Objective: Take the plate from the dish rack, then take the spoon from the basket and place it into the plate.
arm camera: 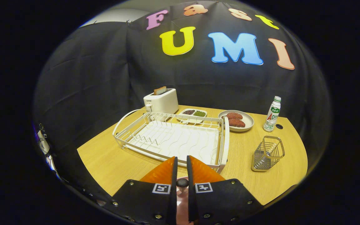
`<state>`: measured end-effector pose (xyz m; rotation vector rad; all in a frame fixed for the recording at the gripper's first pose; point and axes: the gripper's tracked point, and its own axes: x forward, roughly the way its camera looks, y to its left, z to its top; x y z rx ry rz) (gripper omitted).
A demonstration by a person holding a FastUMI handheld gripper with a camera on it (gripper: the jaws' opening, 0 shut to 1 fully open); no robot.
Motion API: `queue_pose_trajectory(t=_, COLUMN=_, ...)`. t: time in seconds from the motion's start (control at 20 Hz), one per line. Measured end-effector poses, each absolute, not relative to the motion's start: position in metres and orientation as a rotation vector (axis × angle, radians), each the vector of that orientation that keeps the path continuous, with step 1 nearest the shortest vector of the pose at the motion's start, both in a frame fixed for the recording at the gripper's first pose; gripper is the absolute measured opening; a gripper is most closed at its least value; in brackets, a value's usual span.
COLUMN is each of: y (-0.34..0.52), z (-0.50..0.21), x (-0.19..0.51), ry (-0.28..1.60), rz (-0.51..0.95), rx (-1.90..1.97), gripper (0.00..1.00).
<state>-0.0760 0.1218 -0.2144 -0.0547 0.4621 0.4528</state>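
My gripper (182, 157) hovers over the near edge of the table, fingers drawn close with only a narrow slit between them and nothing seen between the tips. Low in that slit, near the finger bases, a small dark round knob (182, 182) and a pinkish surface (181, 204) show; what they belong to is unclear. Just ahead of the fingertips lies the white wire dish rack (136, 129), with no plate standing in it. The small wire basket (267, 153) stands to the right of the rack, a pale streak inside it that may be the spoon.
Behind the rack are a white toaster (162, 101) with a slice in it, a two-part dish of beans (194, 113), and a plate of red meat (237, 120). A small bottle (272, 114) stands at the back right. Bare wood (111, 162) lies left of the fingers.
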Motion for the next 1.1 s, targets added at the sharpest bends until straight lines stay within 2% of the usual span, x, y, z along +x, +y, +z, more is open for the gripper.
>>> queue_pose_trajectory(t=0.55, y=0.08, z=-0.193, x=-0.066, ry=0.417, rz=0.381, rx=-0.031, gripper=0.14)
queue_pose_trajectory(t=0.8, y=0.039, z=-0.15, x=-0.062, ry=0.303, rz=0.299, rx=-0.014, gripper=0.14)
queue_pose_trajectory(t=1.05, y=-0.017, z=-0.076, x=-0.06, ry=0.095, rz=0.188, rx=-0.048, gripper=0.14)
queue_pose_trajectory(t=1.1, y=-0.026, z=-0.066, x=-0.058, ry=0.051, rz=0.171, rx=-0.061, gripper=0.26)
